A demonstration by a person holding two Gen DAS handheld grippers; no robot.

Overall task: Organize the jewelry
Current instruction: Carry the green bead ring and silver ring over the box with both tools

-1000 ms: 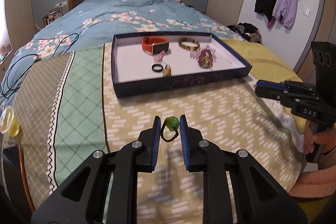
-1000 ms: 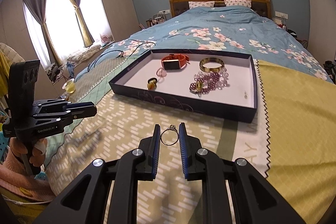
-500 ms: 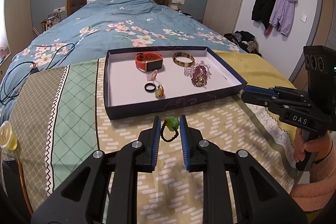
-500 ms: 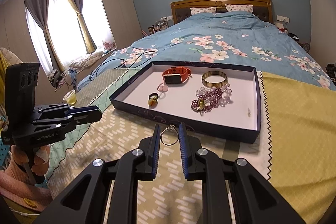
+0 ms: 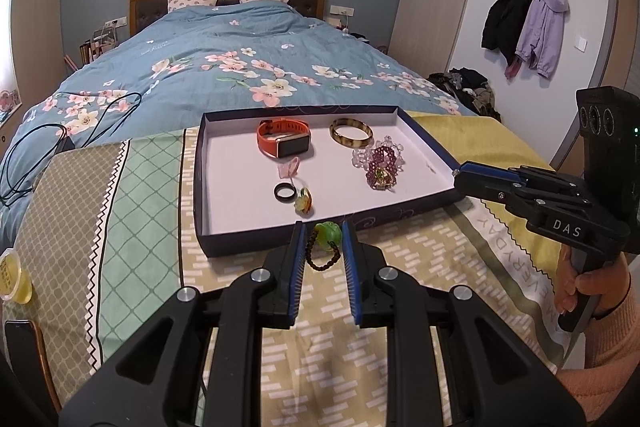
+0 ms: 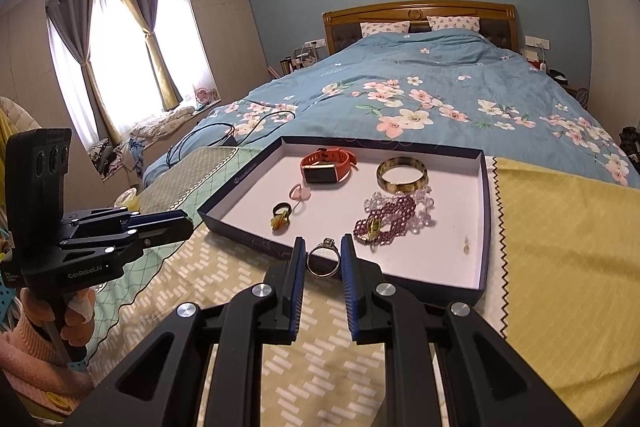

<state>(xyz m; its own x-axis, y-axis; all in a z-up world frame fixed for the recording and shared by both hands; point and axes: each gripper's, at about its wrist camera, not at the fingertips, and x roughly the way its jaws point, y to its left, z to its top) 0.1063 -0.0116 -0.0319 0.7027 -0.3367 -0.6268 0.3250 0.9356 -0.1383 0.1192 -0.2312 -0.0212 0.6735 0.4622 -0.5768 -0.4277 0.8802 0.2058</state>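
My left gripper (image 5: 323, 241) is shut on a dark beaded ring with a green stone (image 5: 326, 233), held above the bedspread just before the near wall of the dark blue tray (image 5: 256, 243). My right gripper (image 6: 323, 257) is shut on a silver ring with a clear stone (image 6: 323, 259), held at the tray's near wall (image 6: 260, 243). The tray holds an orange watch (image 5: 282, 139), a brown bangle (image 5: 351, 133), purple and clear bead bracelets (image 5: 382, 165), a black ring (image 5: 285, 193), a yellow-green ring (image 5: 304, 201) and a pink ring (image 5: 290, 167).
The tray lies on a patterned cloth (image 5: 120, 207) at the foot of a bed with a blue floral duvet (image 5: 240, 67). Black cables (image 5: 48, 143) lie at the left. A yellow cup (image 5: 12, 277) sits at the left edge. Coats (image 5: 524, 23) hang on the right wall.
Both grippers have risen and moved forward toward the tray, each still holding its ring. The right gripper now reaches the tray's near wall.
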